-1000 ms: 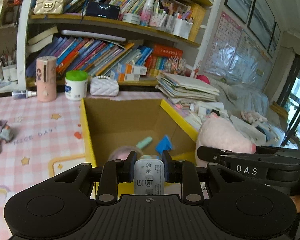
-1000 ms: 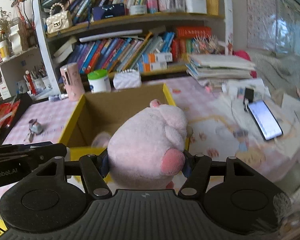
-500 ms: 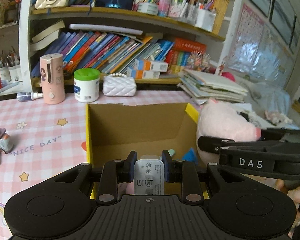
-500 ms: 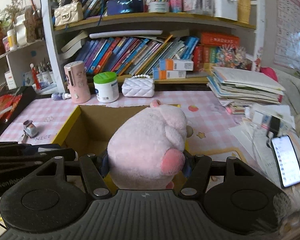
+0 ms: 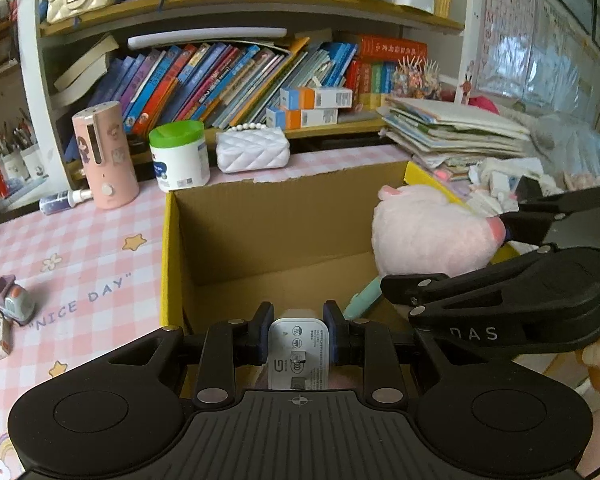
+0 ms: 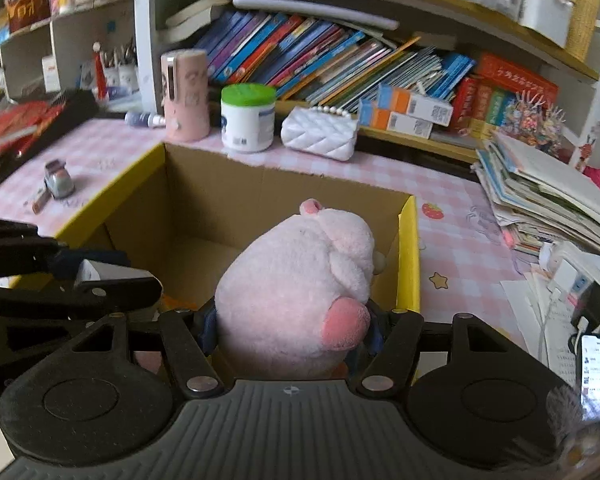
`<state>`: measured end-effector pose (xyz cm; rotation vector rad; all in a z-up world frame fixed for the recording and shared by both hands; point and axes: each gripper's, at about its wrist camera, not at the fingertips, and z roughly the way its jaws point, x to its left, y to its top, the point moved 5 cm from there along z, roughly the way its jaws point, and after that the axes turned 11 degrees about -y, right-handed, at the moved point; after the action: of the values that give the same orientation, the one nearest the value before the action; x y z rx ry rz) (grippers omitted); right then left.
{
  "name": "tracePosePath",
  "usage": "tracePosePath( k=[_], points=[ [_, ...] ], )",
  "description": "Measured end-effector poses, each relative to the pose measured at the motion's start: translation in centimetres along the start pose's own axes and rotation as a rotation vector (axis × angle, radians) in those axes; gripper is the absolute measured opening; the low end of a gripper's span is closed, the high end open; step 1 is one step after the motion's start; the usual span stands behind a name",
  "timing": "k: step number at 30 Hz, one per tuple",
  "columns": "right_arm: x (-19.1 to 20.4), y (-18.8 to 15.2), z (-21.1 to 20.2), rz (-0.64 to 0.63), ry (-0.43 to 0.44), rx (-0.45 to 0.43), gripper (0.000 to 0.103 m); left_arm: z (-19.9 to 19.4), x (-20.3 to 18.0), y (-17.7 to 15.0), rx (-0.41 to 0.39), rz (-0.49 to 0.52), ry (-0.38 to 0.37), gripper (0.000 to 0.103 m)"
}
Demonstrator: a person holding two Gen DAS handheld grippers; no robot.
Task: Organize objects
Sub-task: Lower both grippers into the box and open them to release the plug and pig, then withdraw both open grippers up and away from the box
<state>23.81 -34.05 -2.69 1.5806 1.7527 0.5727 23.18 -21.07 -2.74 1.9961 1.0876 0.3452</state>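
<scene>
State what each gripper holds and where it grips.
Left gripper: white charger, pinched by its two sides. Right gripper: pink plush toy, squeezed across its lower body.

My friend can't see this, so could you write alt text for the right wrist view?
The right tool grips a pink plush over an open cardboard box on a pink checked table. Behind it are crowded bookshelves.
</scene>
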Motion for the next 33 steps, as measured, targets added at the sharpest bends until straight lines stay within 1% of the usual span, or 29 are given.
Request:
tracePosePath(
  k=[4,6,9,14,19,22,23,24,26,29,33],
  points=[
    [0.3,-0.3,1.4,-0.062,0.002,0.033,0.063,0.6,0.3,-0.3,0.019,0.003,0.014,0.025],
    [0.5,-0.6,2.0,-0.084,0.008,0.054,0.063,0.7,0.1,-0.4,0.017,0.032,0.027,0.025],
    [1.1,-0.8,2.3,-0.139,0.014,0.053,0.063,0.7,-0.1,-0.4,0.014,0.059,0.041,0.025],
    [1.6,-0.8,2.6,-0.192,0.038,0.074,0.063,0.9,-0.1,-0.3,0.018,0.061,0.050,0.025],
    [1.6,-0.8,2.5,-0.191,0.037,0.072,0.065,0.8,0.0,-0.3,0.015,0.053,0.049,0.025],
    [1.4,-0.7,2.3,-0.167,0.022,0.054,0.067,0.3,0.2,-0.3,-0.001,0.045,0.059,0.029],
    [1.3,-0.7,2.1,-0.155,0.018,0.044,0.069,0.1,0.2,-0.3,-0.010,0.047,0.067,0.036],
    [1.2,-0.7,1.9,-0.147,0.005,0.031,0.072,-0.2,0.2,-0.2,-0.017,0.051,0.082,0.046],
    [1.0,-0.7,1.6,-0.144,-0.030,0.008,0.072,-0.8,0.3,-0.2,-0.036,0.059,0.102,0.055],
    [0.8,-0.6,0.8,-0.115,-0.044,-0.023,0.073,-1.8,0.4,-0.1,-0.063,0.059,0.109,0.067],
    [0.4,-0.3,-0.8,-0.057,-0.069,-0.065,0.074,-3.4,0.0,0.0,-0.102,0.071,0.111,0.072]
  ],
)
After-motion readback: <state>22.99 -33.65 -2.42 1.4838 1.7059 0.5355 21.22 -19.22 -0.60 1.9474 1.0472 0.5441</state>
